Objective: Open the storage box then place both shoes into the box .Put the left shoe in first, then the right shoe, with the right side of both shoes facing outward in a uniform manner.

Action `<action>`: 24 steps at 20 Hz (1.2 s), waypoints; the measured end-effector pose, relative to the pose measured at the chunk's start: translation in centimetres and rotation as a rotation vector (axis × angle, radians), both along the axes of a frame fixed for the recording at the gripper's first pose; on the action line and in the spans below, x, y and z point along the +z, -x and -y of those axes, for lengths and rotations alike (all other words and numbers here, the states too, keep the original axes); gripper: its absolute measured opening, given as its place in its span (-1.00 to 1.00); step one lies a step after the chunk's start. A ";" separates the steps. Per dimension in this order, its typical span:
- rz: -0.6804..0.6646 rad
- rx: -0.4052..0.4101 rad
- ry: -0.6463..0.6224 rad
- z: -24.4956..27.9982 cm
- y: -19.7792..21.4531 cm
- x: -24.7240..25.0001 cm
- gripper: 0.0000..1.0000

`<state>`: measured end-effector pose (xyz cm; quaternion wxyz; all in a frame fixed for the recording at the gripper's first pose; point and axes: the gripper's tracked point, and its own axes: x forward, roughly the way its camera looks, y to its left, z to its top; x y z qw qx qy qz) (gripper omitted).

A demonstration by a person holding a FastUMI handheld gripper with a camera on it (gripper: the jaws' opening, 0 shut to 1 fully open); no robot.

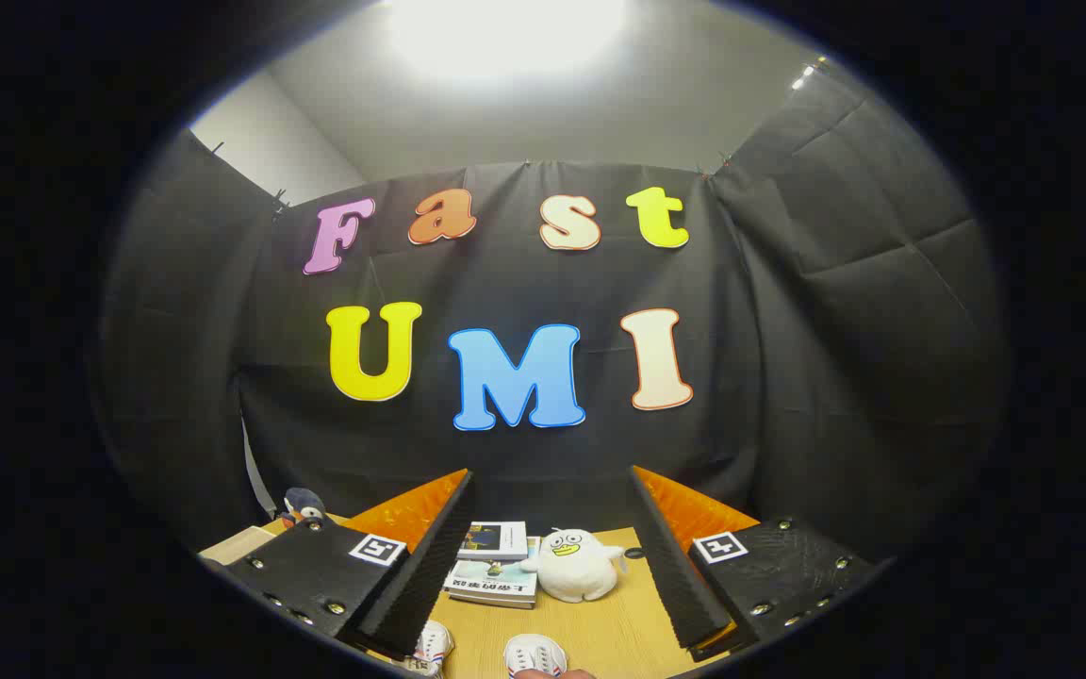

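My gripper (551,481) stands open, its two fingers spread wide with nothing between them, tilted up toward the booth's back wall. Two white shoes with red and blue stripes lie on the wooden table (618,632) close below the fingers: one shoe (432,647) by the left finger and the other shoe (535,654) between the fingers. Just their tops are visible. Something small and reddish-brown touches the second shoe at its near edge; I cannot tell what it is.
A stack of books (496,562) lies on the table beyond the fingers. Beside it on the right sits a white plush duck (573,564). A dark blue plush toy (302,506) sits at the table's far left corner.
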<state>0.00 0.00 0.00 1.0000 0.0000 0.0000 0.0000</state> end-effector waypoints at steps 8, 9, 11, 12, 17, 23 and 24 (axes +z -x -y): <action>-0.006 0.029 0.000 0.4 0.1 0.0 0.92; -0.002 0.028 0.007 0.6 0.1 0.1 0.91; 0.002 0.034 0.003 0.4 0.3 0.3 0.91; 0.002 0.038 0.001 0.4 0.4 0.3 0.92; -0.008 0.043 0.000 0.4 0.5 -0.6 0.92; -0.072 0.107 -0.039 -2.2 -0.1 -3.4 0.92; -0.086 0.126 -0.051 -2.9 -0.3 -3.9 0.91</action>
